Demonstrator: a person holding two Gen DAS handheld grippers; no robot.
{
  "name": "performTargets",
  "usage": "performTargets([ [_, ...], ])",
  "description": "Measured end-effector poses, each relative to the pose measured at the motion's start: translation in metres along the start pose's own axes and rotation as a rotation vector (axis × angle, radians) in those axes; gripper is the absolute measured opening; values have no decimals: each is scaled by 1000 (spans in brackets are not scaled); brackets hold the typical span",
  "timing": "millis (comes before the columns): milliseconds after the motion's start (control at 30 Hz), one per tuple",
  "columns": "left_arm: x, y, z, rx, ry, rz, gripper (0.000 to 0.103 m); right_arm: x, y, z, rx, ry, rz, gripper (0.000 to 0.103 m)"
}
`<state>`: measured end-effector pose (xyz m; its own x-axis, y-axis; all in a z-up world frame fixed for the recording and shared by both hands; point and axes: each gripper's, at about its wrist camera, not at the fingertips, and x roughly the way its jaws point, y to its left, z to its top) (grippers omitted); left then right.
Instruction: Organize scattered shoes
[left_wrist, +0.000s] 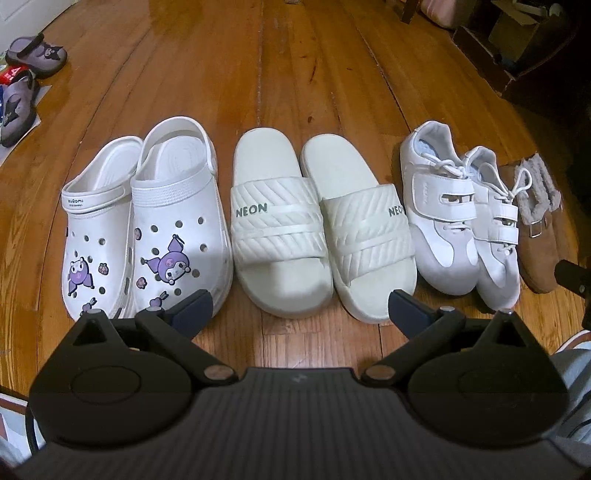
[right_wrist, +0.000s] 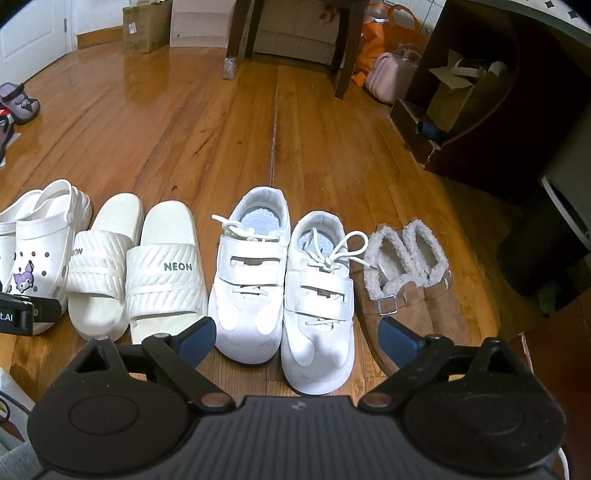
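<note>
Shoes stand in a row on the wood floor, toes toward me. From the left: white clogs (left_wrist: 147, 218) with purple charms, white NEON slides (left_wrist: 321, 221), white strap sneakers (left_wrist: 461, 218) and brown fleece-lined slippers (left_wrist: 539, 225). In the right wrist view the sneakers (right_wrist: 284, 288) sit centred, with slides (right_wrist: 140, 269), clogs (right_wrist: 33, 251) and slippers (right_wrist: 406, 280) beside them. My left gripper (left_wrist: 299, 310) is open and empty just before the slides' toes. My right gripper (right_wrist: 295, 336) is open and empty, its fingers either side of the sneaker toes.
Two purple clogs (left_wrist: 26, 74) lie apart at the far left on papers. A dark cabinet with cardboard boxes (right_wrist: 469, 96) stands at the right. Chair legs (right_wrist: 343, 48), a pink case and an orange bag are at the back. The left gripper's tip (right_wrist: 22, 314) shows at the right view's left edge.
</note>
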<state>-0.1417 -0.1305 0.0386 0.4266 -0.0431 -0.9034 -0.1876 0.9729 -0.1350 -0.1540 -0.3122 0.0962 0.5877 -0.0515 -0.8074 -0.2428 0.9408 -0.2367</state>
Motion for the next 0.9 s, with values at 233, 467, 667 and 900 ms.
performTargets([
  [233,3,0,-1,0,-5,3,103,2,0,-4,-1,3,3,95],
  [467,7,2,-2,0,9,5,103,6,-3,-6,3,-8,13,96],
  [667,8,12,-1,-19,39,-13,103,13,-52,-6,62,-21,80,96],
  [900,18,1,8,8,56,-6,103,10,-136,-10,254,-51,65,96],
])
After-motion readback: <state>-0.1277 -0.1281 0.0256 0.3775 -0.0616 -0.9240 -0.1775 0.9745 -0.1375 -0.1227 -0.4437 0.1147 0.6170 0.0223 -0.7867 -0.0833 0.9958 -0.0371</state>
